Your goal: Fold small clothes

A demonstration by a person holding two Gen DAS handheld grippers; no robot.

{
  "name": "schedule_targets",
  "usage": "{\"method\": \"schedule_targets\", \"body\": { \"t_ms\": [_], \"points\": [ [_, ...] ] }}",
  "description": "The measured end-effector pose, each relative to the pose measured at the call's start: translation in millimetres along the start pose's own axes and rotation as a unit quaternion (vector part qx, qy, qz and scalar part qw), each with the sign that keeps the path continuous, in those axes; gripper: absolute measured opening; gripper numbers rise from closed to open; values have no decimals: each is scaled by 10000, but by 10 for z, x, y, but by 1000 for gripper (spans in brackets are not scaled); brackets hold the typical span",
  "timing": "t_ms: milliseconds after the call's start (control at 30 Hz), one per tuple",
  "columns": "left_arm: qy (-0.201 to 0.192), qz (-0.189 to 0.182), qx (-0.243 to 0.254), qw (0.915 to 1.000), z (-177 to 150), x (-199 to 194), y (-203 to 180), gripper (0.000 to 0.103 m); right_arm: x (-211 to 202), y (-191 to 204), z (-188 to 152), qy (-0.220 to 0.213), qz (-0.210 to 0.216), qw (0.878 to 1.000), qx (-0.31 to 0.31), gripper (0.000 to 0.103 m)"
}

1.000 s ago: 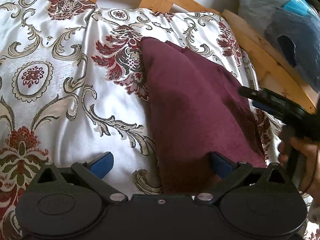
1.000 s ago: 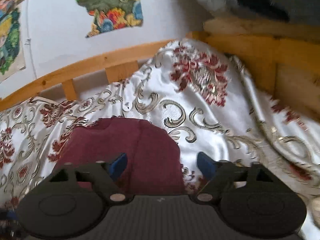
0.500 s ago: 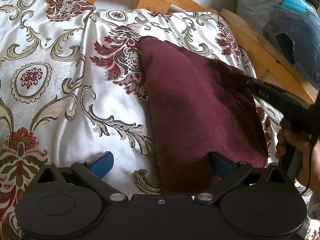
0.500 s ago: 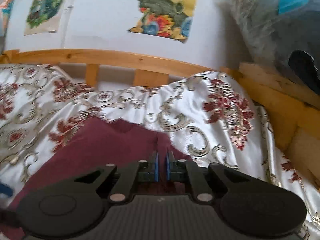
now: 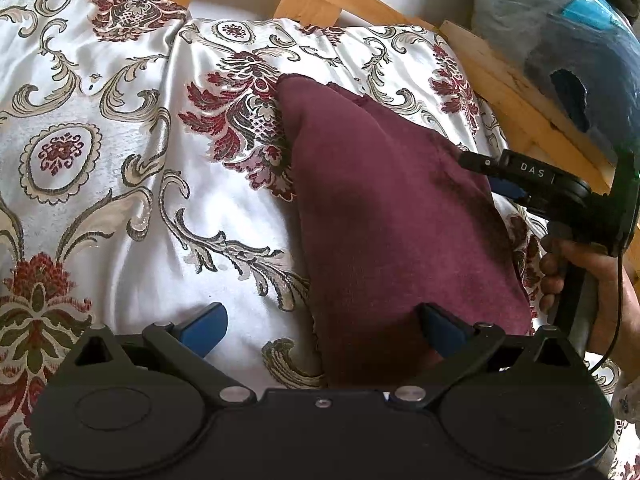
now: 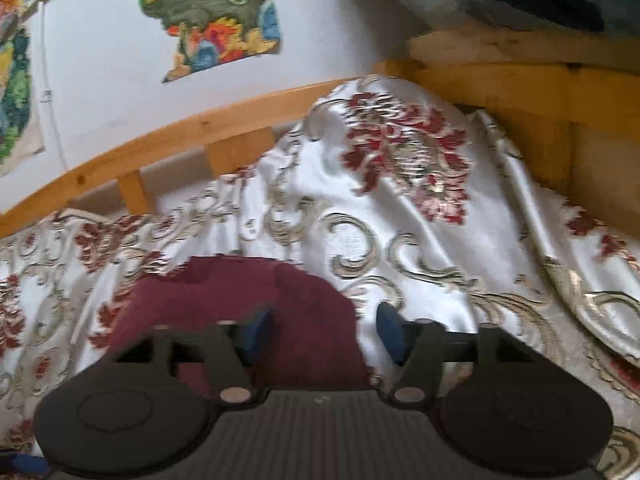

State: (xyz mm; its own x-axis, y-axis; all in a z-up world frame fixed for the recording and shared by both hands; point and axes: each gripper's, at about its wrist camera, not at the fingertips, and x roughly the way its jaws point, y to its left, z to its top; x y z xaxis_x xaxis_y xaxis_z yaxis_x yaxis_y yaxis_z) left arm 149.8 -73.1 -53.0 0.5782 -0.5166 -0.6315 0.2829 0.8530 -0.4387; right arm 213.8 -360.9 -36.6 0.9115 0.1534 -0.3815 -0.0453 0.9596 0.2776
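A maroon garment [image 5: 384,216] lies folded into a long shape on the patterned satin bedspread [image 5: 120,184]. My left gripper [image 5: 322,326] stands open over its near end, one blue pad above the bedspread, the other above the cloth. From the right, a hand [image 5: 576,280] holds my right gripper [image 5: 484,176] at the garment's right edge. In the right wrist view the right gripper [image 6: 324,332] has its jaws opening; the maroon garment [image 6: 240,292] lies under the gap and the pads do not press on it.
A wooden bed frame [image 5: 512,92] runs along the back and right of the bed. A blue-grey bundle [image 5: 568,44] rests beyond it at the right. Colourful pictures [image 6: 212,12] hang on the white wall behind the wooden rail [image 6: 168,140].
Half a second ago the right gripper was shut, reaching farther over the garment. It has since drawn back to the cloth's right edge and opened. The left gripper has not moved.
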Motion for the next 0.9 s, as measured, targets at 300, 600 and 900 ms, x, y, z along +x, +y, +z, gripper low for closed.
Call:
{"method": "schedule_targets", "body": {
  "t_ms": [300, 600, 900],
  "points": [
    [5, -22, -6, 10000, 4, 7, 6, 103, 268, 90, 31, 445, 214, 9984, -283, 82],
    [13, -43, -17, 10000, -1, 19, 11, 103, 410, -8, 64, 576, 6, 9982, -168, 82],
    [14, -68, 28, 10000, -5, 27, 14, 103, 407, 31, 2, 499, -122, 9981, -351, 74]
  ]
}}
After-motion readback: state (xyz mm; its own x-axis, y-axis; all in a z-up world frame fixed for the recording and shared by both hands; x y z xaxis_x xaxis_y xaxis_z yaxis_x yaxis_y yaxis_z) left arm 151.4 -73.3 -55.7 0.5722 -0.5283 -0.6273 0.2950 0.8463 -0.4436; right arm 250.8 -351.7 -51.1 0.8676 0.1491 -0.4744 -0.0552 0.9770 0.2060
